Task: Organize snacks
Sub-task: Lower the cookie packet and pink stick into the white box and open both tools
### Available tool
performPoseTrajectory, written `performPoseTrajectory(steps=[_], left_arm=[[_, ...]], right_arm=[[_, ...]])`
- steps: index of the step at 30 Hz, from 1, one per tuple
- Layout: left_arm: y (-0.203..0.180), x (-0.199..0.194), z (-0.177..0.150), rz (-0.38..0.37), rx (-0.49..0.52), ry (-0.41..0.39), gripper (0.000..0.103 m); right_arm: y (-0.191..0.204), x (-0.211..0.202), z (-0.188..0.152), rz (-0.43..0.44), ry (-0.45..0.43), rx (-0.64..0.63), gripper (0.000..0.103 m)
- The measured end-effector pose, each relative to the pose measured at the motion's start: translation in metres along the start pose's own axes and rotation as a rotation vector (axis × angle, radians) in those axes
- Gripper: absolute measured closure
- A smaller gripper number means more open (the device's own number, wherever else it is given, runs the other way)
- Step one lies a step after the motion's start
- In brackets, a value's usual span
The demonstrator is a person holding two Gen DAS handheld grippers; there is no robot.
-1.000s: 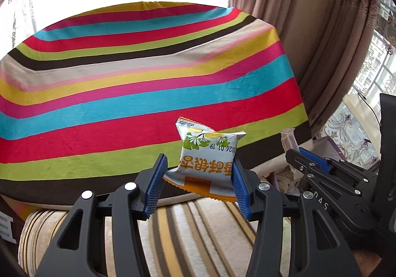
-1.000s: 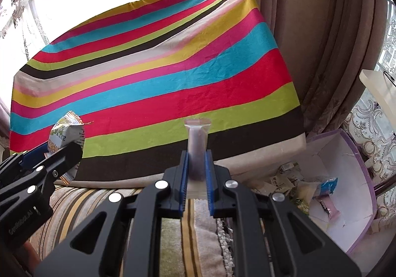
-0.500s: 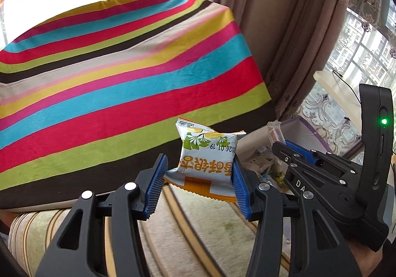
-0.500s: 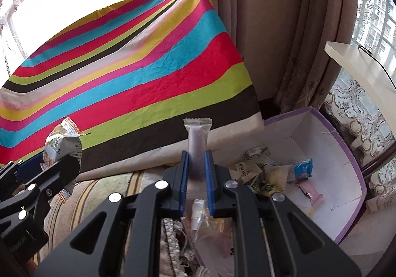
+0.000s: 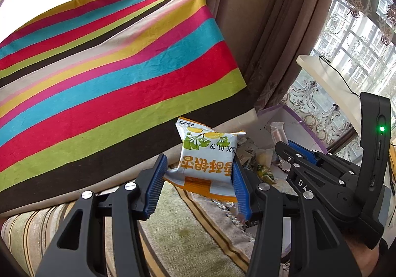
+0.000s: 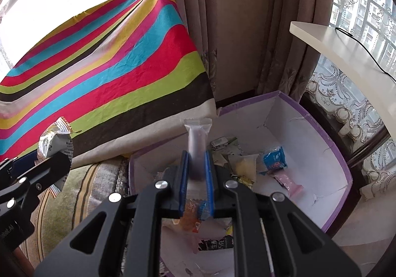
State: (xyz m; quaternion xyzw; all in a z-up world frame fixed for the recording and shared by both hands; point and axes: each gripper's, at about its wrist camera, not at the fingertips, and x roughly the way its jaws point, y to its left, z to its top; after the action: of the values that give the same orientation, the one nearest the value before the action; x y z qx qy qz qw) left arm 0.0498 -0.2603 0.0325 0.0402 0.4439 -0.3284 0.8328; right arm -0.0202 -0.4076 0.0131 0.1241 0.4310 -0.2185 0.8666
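Striped cloth behind, I clamp a light, crinkly packet in my left gripper, a slim stick pinched in my right gripper, over the box.

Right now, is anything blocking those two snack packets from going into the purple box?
Nothing visible does. The slim packet in the right gripper hangs over the open purple box; the white-and-orange packet in the left gripper is beside it.

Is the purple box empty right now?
No, the purple box already holds several wrapped snacks, among them a blue packet and a pink one.
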Motion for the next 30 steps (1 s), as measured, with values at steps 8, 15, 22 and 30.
performPoseTrajectory(steps=[8, 15, 22, 30], left_arm=[[-0.007, 0.003, 0.003, -0.023, -0.002, -0.001, 0.054], [-0.015, 0.007, 0.003, -0.044, 0.005, 0.007, 0.054], [-0.028, 0.019, 0.010, -0.050, 0.019, 0.032, 0.054], [-0.048, 0.027, 0.012, -0.069, 0.053, 0.046, 0.054]], right_arm=[[-0.020, -0.005, 0.000, -0.045, -0.004, 0.020, 0.090], [-0.028, -0.003, 0.001, -0.071, 0.005, 0.030, 0.090], [-0.039, 0.000, 0.000, -0.079, 0.009, 0.050, 0.090], [-0.064, -0.001, -0.002, -0.111, 0.003, 0.085, 0.089]])
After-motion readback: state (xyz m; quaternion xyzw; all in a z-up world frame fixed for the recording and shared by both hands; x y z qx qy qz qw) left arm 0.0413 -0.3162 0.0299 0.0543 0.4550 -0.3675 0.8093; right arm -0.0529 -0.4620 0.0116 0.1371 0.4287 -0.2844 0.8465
